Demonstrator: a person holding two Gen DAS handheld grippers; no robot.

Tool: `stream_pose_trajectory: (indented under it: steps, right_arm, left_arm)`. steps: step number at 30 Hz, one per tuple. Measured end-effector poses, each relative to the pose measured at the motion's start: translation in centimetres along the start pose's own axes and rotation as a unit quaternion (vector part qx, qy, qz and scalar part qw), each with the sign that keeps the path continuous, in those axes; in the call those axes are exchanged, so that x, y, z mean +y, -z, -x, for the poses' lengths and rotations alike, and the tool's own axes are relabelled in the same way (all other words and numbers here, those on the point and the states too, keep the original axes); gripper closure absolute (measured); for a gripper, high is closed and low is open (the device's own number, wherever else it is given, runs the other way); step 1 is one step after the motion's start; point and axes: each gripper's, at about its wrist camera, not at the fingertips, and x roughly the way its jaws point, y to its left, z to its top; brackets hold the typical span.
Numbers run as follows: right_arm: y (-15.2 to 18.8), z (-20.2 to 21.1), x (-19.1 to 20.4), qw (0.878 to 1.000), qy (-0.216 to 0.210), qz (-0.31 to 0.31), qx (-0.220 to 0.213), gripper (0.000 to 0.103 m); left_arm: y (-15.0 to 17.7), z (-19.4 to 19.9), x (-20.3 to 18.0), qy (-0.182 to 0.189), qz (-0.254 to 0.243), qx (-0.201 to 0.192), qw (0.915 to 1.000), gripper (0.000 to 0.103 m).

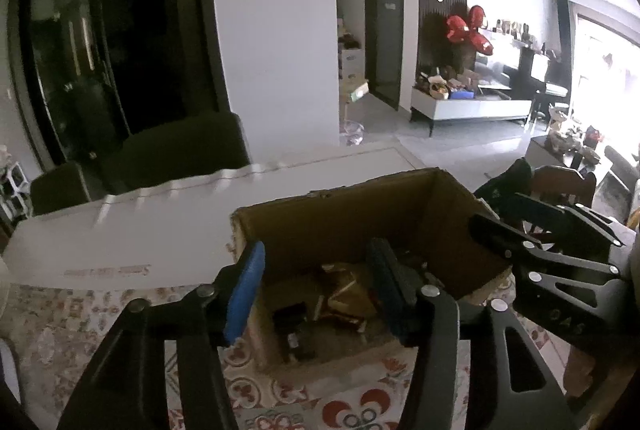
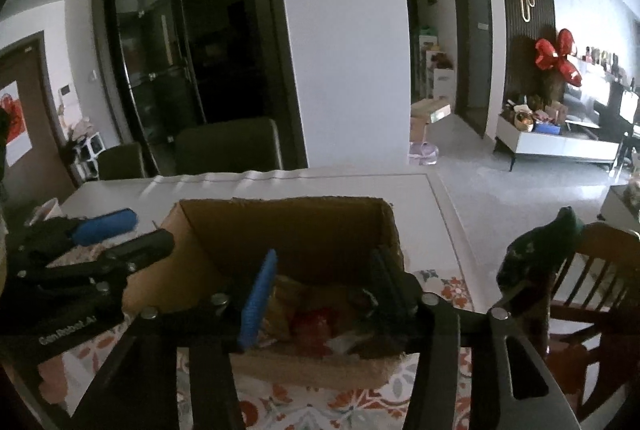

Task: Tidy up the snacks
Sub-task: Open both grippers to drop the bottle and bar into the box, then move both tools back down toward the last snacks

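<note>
Cardboard box [image 1: 360, 230] stands open on a table covered by a patterned cloth [image 1: 72, 314], both grippers over it. Snacks sit loose in the bottom: a gold-brown packet [image 1: 346, 294] and a dark packet [image 1: 294, 330] in the left wrist view; a red packet [image 2: 316, 326] and a tan one beside it in the right wrist view. Contents are dim, so the count is uncertain.

Left gripper [image 1: 320, 290] hangs over the near left part of the box, jaws wide, nothing between them. Right gripper [image 2: 320, 294] hangs over the right part, jaws also wide and empty. Each shows at the edge of the other's view, close together above the same box.

Risks, judged from this:
- Two grippers reaching into one narrow box could knock fingers together.
- A finger catching the box wall could drag or tip the light box on the cloth.
- Packets overlap; closing on one may pinch a neighbour, or crush soft contents.
- Poor light inside makes picking the wrong packet likely.

A wooden chair [image 2: 580, 282] stands beside the table on the right.
</note>
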Motion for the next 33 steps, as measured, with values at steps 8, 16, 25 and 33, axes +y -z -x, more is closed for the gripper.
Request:
stream_pose_trajectory:
  steps: [8,16,25,33]
  right_arm:
    - [1.9,3.7,1.8,0.999,0.011,0.011,-0.031,0.02]
    - [4.4,7.8,4.2,0.998,0.029,0.028,-0.047,0.012]
    - [8.6,10.7,6.0,0.999,0.019,0.035,-0.033,0.012]
    - [12.4,12.8,7.6,0.998,0.034,0.053,-0.03,0.012]
  left_arm:
    - [3.1,5.2,0.3,-0.019,-0.019,-0.047,0.9986,0.042]
    - [6.7,9.6,1.0,-0.027,-0.021,-0.069,0.997,0.041]
    - [11.9,12.2,0.7,-0.036,-0.04,-0.059,0.9968,0.041]
    - [16.9,12.9,0.6,-0.04,-0.043,-0.032,0.9978,0.041]
